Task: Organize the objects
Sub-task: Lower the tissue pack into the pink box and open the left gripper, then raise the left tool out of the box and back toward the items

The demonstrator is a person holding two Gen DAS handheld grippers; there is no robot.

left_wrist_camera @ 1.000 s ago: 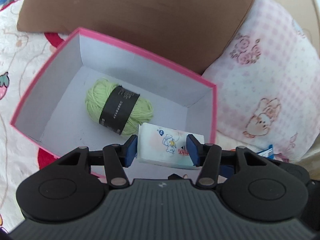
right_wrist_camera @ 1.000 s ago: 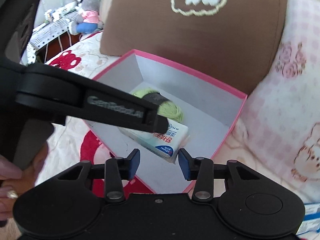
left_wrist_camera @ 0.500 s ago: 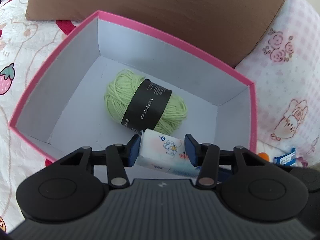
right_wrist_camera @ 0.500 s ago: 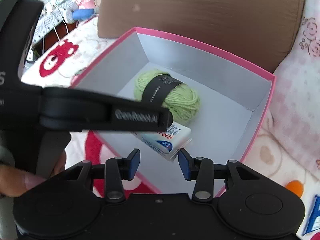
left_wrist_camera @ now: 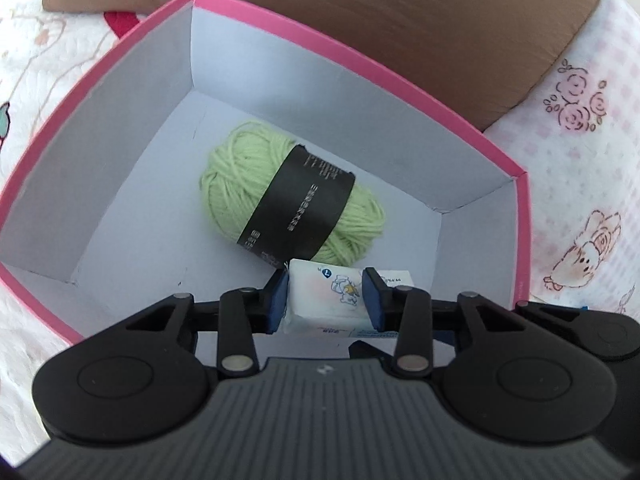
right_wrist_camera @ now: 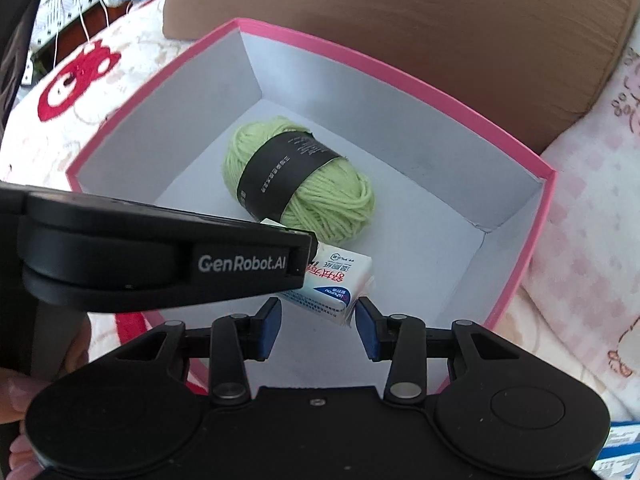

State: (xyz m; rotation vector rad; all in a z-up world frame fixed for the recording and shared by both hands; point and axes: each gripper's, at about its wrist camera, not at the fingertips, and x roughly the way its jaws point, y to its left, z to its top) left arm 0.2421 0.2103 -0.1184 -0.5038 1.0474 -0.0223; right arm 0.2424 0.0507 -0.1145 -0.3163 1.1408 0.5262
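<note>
A printed bedspread [right_wrist_camera: 80, 92] carries everything, and a brown cushion [left_wrist_camera: 420, 28] leans just behind the far wall of the box [left_wrist_camera: 100, 160], with a pink checked pillow [left_wrist_camera: 592, 168] close along the box's right side. The box is pink outside and white inside, open at the top, and its walls rise well above what lies on its floor. A green yarn ball [left_wrist_camera: 288, 204] with a black band lies near the middle of the floor, leaving bare floor to its left and along the right wall. The left gripper [left_wrist_camera: 325, 300] reaches over the near rim and holds a tissue pack [left_wrist_camera: 324, 296] low inside, just in front of the yarn; its blue pads press both sides of the pack while the jaws are closing. From the right wrist view the left gripper's black body crosses the left of the frame and hides part of the pack [right_wrist_camera: 340, 280] and the near left rim. The right gripper [right_wrist_camera: 318, 330] hovers above the near rim with its jaws narrowly apart and nothing between them, the pack's corner just beyond its tips. A blue-and-white packet [right_wrist_camera: 620, 452] lies outside the box at lower right.
</note>
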